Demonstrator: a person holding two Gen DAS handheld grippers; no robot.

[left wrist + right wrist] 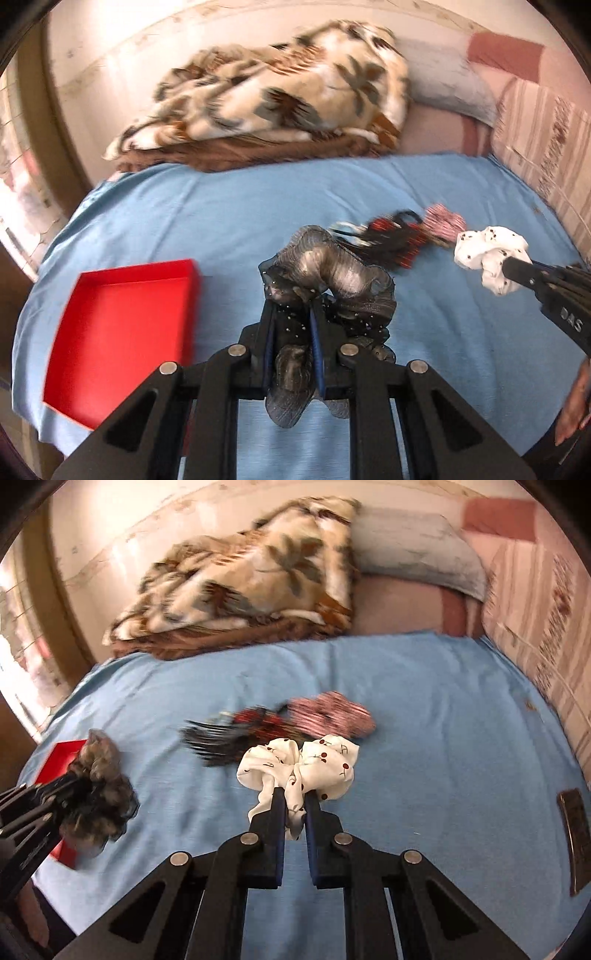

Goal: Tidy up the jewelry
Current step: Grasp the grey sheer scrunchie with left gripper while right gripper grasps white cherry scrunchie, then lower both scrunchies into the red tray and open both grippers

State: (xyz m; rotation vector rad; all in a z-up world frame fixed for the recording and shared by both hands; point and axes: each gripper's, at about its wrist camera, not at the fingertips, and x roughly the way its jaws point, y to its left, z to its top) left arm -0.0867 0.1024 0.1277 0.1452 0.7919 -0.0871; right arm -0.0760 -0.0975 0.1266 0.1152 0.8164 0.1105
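Clamped narrow in the left gripper: a dark grey scrunchie of sheer, pleated organza with a metallic sheen and tiny pale beads, ruffled folds bulging above the fingertips and a crumpled tail hanging down between the black linkage bars. Pinched likewise in the right gripper, jaws nearly together on a gathered fold – a white scrunchie of smooth, soft fabric printed with small red cherries, puffed into two rounded lobes above the fingers. Both held up off the bed's light blue sheet, smooth and faintly creased. Lying on that sheet between and beyond the two grippers, a blurred heap: a black and red fringed hair accessory with thin dark strands splayed out, touching a pink striped scrunchie. To the left, a shallow rectangular red box of stiff card with low upright walls, open side up. At the head of the bed, a plush folded blanket in cream, brown and grey floral pattern beside a pale grey pillow
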